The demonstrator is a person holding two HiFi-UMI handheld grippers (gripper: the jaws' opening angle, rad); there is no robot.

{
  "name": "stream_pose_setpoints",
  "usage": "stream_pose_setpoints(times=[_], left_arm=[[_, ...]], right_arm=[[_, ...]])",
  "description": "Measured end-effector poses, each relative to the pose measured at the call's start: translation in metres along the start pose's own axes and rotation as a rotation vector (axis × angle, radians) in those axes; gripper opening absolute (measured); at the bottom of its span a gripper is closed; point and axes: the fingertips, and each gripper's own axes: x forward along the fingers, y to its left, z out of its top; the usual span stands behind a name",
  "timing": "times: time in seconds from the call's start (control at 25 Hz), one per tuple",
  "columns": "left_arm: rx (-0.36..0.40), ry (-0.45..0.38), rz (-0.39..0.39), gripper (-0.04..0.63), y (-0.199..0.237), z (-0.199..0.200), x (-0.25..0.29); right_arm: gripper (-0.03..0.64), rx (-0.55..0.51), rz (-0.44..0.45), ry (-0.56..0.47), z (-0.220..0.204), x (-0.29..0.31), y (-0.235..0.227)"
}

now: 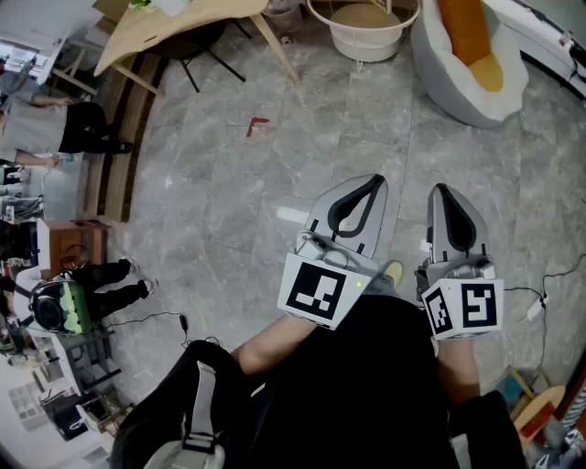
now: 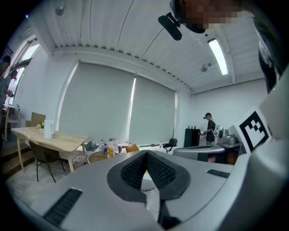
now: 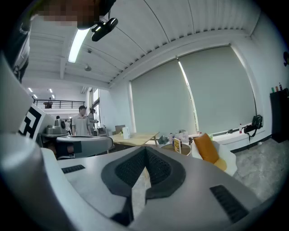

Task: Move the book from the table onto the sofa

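Grey stone floor (image 1: pixel 229 201) lies under both our claws, which we hold out almost level. Our left claw (image 1: pixel 375 181) is clenched, its ribbed pads meeting at the tip on nothing. Our right claw (image 1: pixel 440 190) is clenched the same way and is also empty. The book is not in hand.

Ahead stand a long wooden table (image 1: pixel 174 23), a low round table (image 1: pixel 366 43) and, to its right, the white sofa (image 1: pixel 449 92) with an orange cushion (image 1: pixel 469 32). In the left gripper view a small yellow upright thing (image 2: pixel 110 151) seems to stand on the round table. We judge that it may be the book, but it is too small to be sure. We are well apart from it, so the task looks barely begun.

We expect a closed book to be stiff and fairly light, with a cover that may be slick against the pads. Taken by one cover it would likely flop open. We would pinch near the spine, across both covers and all the pages, and bring the second claw to the opposite edge if it sags.
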Motion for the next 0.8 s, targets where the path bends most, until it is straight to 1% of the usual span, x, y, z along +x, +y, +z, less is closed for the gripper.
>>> stream_pose_setpoints(times=[0.12,0.2,0.32,0.44,0.6,0.8], left_arm=[[-0.014,0.005,-0.02,0.011,0.002,0.002,-0.008],[-0.01,0.009,-0.019,0.011,0.004,0.005,-0.015],[-0.015,0.002,0.006,0.011,0.013,0.007,-0.022],[-0.018,0.002,0.037,0.011,0.024,0.009,-0.03],[0.012,-0.006,0.071,0.011,0.038,0.01,-0.037],[-0.018,0.014,0.078,0.011,0.054,0.005,-0.04]], right_arm=[[0.005,0.008,-0.02,0.014,-0.001,-0.003,0.006],[0.005,0.009,-0.015,0.022,-0.001,-0.003,0.014],[0.005,-0.006,0.006,0.026,0.002,0.003,0.024],[0.005,0.007,0.01,0.026,0.005,0.01,0.031],[0.005,0.015,0.018,0.014,0.01,0.021,0.037],[0.005,-0.021,0.034,-0.024,0.017,0.035,0.054]])
